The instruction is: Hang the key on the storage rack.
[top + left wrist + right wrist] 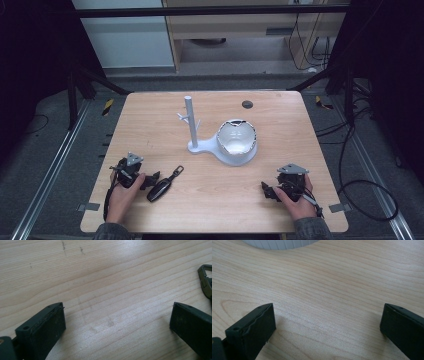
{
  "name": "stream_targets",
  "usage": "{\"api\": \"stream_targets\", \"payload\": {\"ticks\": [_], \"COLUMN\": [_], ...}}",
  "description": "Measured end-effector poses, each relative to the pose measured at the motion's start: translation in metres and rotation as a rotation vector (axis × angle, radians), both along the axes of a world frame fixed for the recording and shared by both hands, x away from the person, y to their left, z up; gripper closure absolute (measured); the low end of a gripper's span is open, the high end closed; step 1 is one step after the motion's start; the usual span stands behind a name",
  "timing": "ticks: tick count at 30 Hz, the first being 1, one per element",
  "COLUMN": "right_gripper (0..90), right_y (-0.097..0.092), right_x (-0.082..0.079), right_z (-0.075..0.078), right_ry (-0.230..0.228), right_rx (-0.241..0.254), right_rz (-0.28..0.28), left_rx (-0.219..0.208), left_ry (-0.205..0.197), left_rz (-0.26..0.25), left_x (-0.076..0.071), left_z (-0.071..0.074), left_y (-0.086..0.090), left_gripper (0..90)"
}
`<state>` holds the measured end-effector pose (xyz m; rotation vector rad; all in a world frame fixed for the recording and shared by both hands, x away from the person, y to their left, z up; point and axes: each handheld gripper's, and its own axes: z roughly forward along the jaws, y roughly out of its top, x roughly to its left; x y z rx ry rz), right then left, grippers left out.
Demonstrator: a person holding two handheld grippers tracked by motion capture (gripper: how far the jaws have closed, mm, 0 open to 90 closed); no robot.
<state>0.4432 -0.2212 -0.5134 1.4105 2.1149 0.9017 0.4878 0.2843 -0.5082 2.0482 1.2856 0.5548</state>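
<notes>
Your light wooden table point(150, 120) carried a white pegged stand with a bowl-shaped base point(235, 145) at centre; your right gripper point(267, 191) rested at five o'clock, jaws spread wide; your left gripper point(150, 180) at seven, equally released, just beside a black car key on a strap point(164, 186)

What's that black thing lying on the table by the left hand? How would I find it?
Start at the white stand with its bowl in the middle of the wooden table. Look toward the near left, just right of the left gripper: there lies a car key with a dark clip on its far end. It's the one small, flat, black thing lying loose there.
</notes>
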Motion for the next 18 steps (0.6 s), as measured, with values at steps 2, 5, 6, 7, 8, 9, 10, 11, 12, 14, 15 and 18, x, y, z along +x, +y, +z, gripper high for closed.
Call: {"api": "stream_targets", "payload": {"ticks": [2, 5, 6, 7, 8, 9, 10, 11, 12, 14, 15, 18], "right_gripper": [0.5, 0.5, 0.5, 0.5, 0.5, 0.5, 0.5, 0.5, 0.5, 0.5, 0.5, 0.5], "right_y": [0.0, 0.0, 0.0, 0.0, 0.0, 0.0, 0.0, 0.0, 0.0, 0.0, 0.0, 0.0], "right_x": [0.0, 0.0, 0.0, 0.0, 0.0, 0.0, 0.0, 0.0, 0.0, 0.0, 0.0, 0.0], "right_z": [0.0, 0.0, 0.0, 0.0, 0.0, 0.0, 0.0, 0.0, 0.0, 0.0, 0.0, 0.0], "right_ry": [0.004, 0.001, 0.0, 0.0, 0.0, 0.0, 0.0, 0.0, 0.0, 0.0, 0.0, 0.0], "right_rx": [0.005, 0.0, 0.0, 0.0, -0.001, -0.001, -0.001, 0.002, -0.001, 0.001, -0.001, 0.0], "right_rz": [-0.002, -0.001, -0.001, -0.001, -0.001, 0.0, 0.001, 0.0, 0.0, -0.001, 0.0, 0.0], "left_rx": [-0.006, -0.015, -0.016, -0.017, -0.022, -0.029, -0.024, -0.025, -0.03, -0.04, -0.044, -0.036], "left_ry": [0.003, 0.0, 0.003, 0.007, 0.005, -0.005, -0.017, -0.029, -0.04, -0.031, -0.017, -0.009], "left_rz": [-0.001, -0.006, -0.004, -0.007, -0.011, -0.01, -0.01, -0.009, -0.009, -0.009, -0.009, 0.002], "left_x": [0.0, 0.0, 0.0, 0.0, -0.001, -0.001, -0.002, -0.003, -0.004, -0.005, -0.006, -0.006], "left_z": [0.0, 0.0, 0.001, 0.002, 0.004, 0.006, 0.008, 0.011, 0.013, 0.016, 0.017, 0.018], "left_y": [0.0, 0.001, 0.002, 0.003, 0.003, 0.003, 0.003, 0.003, 0.003, 0.003, 0.003, 0.005], "left_gripper": [0.0, 0.0, 0.0, 1.1, 3.5, 5.2, 4.5, 4.2, 4.2, 4.2, 4.2, 4.2]}}
